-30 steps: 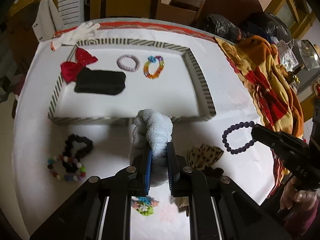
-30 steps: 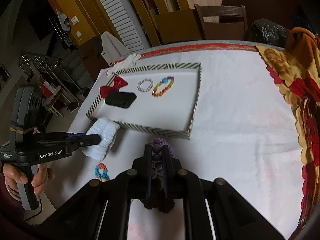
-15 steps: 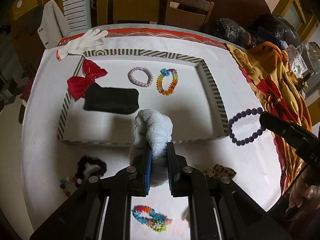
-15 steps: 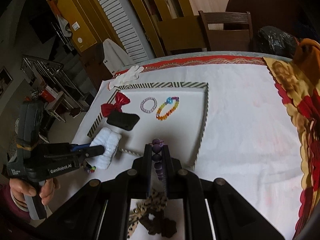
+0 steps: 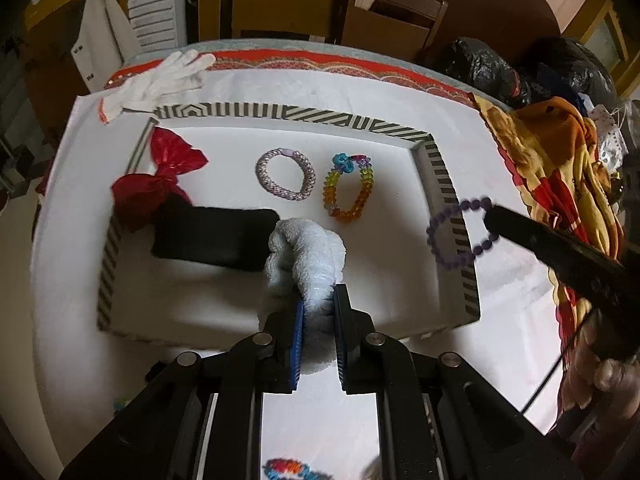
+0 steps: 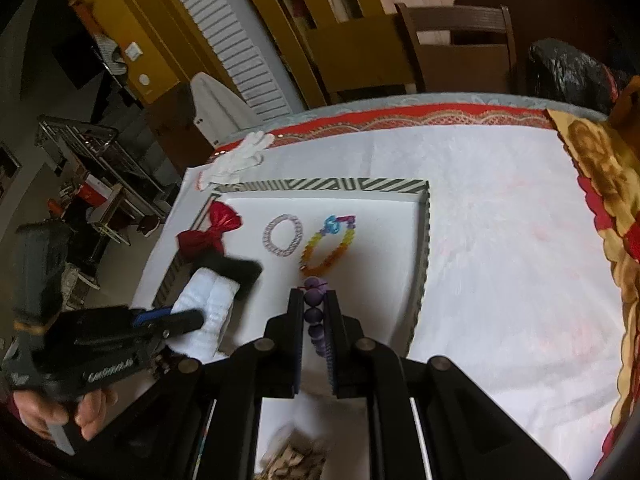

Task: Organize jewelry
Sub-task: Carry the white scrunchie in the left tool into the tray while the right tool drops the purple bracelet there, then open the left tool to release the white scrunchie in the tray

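We counted four pieces in the striped tray [image 5: 444,184]: one red bow [image 5: 160,178], one black pouch [image 5: 212,240], two bracelets. Our left gripper [image 5: 319,304] clamped a white scrunchie [image 5: 308,252] above the tray; the right gripper [image 6: 315,312] pinched a purple bead bracelet [image 5: 460,232]. Its lettering looked unreadable.

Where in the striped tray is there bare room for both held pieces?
Bare floor: the tray's near half and the strip right of the rainbow bead bracelet. Crowded: far-left, with red bow, black pouch and pink woven bracelet.
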The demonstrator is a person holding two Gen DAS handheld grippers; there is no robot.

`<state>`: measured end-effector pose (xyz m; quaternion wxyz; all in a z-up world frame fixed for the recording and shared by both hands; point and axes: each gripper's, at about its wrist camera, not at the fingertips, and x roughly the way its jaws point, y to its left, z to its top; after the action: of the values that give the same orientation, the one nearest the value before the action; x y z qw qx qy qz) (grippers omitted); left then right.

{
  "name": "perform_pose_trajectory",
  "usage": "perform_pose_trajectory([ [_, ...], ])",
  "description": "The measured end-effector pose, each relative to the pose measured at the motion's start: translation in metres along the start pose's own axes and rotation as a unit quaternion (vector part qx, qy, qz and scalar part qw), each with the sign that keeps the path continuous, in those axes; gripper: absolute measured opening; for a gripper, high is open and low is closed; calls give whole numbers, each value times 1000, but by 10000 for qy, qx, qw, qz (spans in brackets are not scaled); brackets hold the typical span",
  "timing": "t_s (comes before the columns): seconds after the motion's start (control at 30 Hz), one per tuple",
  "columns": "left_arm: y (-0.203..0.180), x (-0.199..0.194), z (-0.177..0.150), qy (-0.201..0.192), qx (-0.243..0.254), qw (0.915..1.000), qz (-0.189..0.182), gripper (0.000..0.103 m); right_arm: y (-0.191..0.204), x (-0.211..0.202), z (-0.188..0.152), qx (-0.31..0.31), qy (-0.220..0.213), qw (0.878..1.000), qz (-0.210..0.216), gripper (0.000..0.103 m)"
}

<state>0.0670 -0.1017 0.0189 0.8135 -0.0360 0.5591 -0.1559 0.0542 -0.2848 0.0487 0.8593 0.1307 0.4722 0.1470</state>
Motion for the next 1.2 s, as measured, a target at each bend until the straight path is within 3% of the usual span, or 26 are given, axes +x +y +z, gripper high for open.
perform_pose_trajectory([
  [0.27, -9, 36, 24, 179, -174, 9990, -376, 10, -30, 36, 47, -7, -14, 9991, -428, 9],
  [0.37, -7, 50, 27, 284, -261, 9984, -414, 11, -32, 60, 57, -228, 186, 9979, -579, 9],
  [0.63, 10, 57, 17, 358, -235, 9989, -188, 11, -17, 112, 20, -717, 889, 9926, -419, 9],
  [0.73, 9, 56, 17, 302, -195, 9993, -133, 12, -20, 116, 12, -655, 931, 9927, -387, 10],
  [0.83, 9, 55, 17, 282, -186, 9993, -150, 20, -24, 115, 9, -524, 935, 9933, -422, 10],
  [0.97, 12, 54, 17, 316, -266, 9987, -304, 29, -26, 102, 8, -305, 825, 9954, -389, 23],
  [1.2, 9, 22, 11, 43, -44, 9996, -266, 32, -25, 61, -5, 49, 553, 9977, -376, 37],
])
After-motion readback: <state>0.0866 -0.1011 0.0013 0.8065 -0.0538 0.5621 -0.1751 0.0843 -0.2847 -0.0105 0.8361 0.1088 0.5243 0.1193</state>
